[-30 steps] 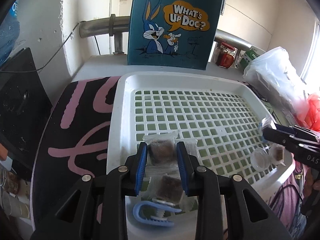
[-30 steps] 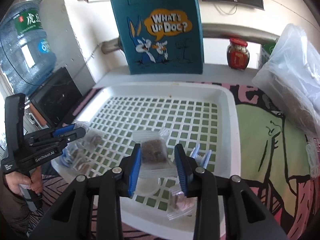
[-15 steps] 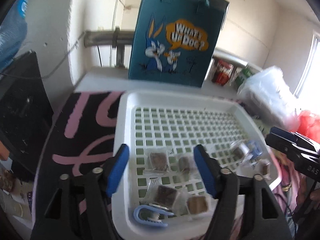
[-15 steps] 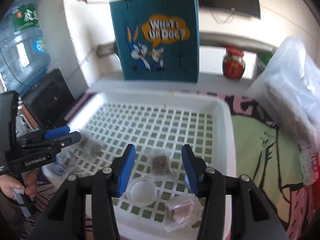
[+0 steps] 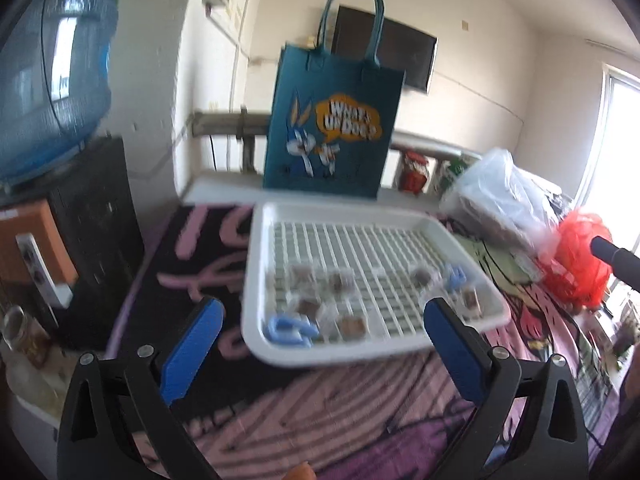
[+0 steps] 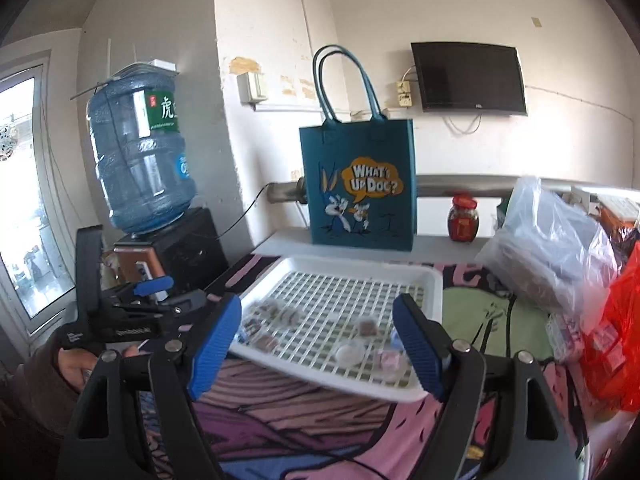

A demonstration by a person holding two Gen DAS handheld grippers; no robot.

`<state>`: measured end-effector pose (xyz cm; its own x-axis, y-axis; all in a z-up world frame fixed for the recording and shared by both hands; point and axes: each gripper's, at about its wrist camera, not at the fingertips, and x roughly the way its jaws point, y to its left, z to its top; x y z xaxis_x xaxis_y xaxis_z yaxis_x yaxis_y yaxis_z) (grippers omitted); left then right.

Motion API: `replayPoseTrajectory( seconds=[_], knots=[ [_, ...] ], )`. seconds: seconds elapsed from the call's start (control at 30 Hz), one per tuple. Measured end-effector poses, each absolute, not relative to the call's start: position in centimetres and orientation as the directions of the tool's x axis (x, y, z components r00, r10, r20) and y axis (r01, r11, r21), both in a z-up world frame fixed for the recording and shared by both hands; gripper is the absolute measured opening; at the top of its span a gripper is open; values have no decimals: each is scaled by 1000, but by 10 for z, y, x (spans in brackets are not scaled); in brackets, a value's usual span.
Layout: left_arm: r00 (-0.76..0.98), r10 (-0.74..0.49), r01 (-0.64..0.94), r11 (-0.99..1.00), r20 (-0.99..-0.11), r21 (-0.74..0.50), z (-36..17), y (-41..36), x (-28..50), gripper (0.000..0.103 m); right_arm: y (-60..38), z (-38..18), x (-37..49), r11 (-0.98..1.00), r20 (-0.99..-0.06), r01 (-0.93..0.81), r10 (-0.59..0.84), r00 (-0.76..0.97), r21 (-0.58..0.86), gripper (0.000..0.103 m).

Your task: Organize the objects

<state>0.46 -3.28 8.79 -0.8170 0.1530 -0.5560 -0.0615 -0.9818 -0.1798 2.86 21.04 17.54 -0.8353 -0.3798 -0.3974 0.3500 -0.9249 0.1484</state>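
Now, item by item. Left claw (image 5: 318,346): jaws spread wide, holding nothing, drawn back from the white tray (image 5: 256,280) it was working inside a second ago. Right claw (image 6: 318,346): likewise wide apart and empty, pulled back and raised off the tray.

Contents of tray, near edge: small clear packets of brown blocks (image 5: 306,306) in a loose cluster at left; the packet each claw had straddled now lies released on the grid. Blue clip (image 5: 290,330) at the near left corner, a second blue clip (image 5: 456,280) at right, round clear lid (image 6: 350,352) beside it. Tray sits on the patterned bench cover (image 6: 300,412); blue tote bag (image 6: 358,184) stands behind.

Assessment: both placements appear finished; the sorting looks at or near its end.
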Motion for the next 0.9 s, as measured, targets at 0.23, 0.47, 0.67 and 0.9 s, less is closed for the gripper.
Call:
replayPoseTrajectory(
  seconds=[0.23,0.47,0.67,0.9],
  knots=[
    [-736,132,-39,-988,-664,-153,51,-21,8,101,186,115,19,-948,-546,309,-298,-783,74,80],
    [-679,108,-46,-993,-726,-105,26,-12,4,101,180,69,-3,-964,-651,255,-239,-721,71,80],
    [-647,92,-64,-996,-757,-66,16,-3,0,101,181,48,-9,-977,-702,205,-180,-689,49,80],
    [-597,67,-59,-997,-799,-39,8,2,-8,101,184,32,-21,-984,-765,165,-153,-626,62,80]
  ],
)
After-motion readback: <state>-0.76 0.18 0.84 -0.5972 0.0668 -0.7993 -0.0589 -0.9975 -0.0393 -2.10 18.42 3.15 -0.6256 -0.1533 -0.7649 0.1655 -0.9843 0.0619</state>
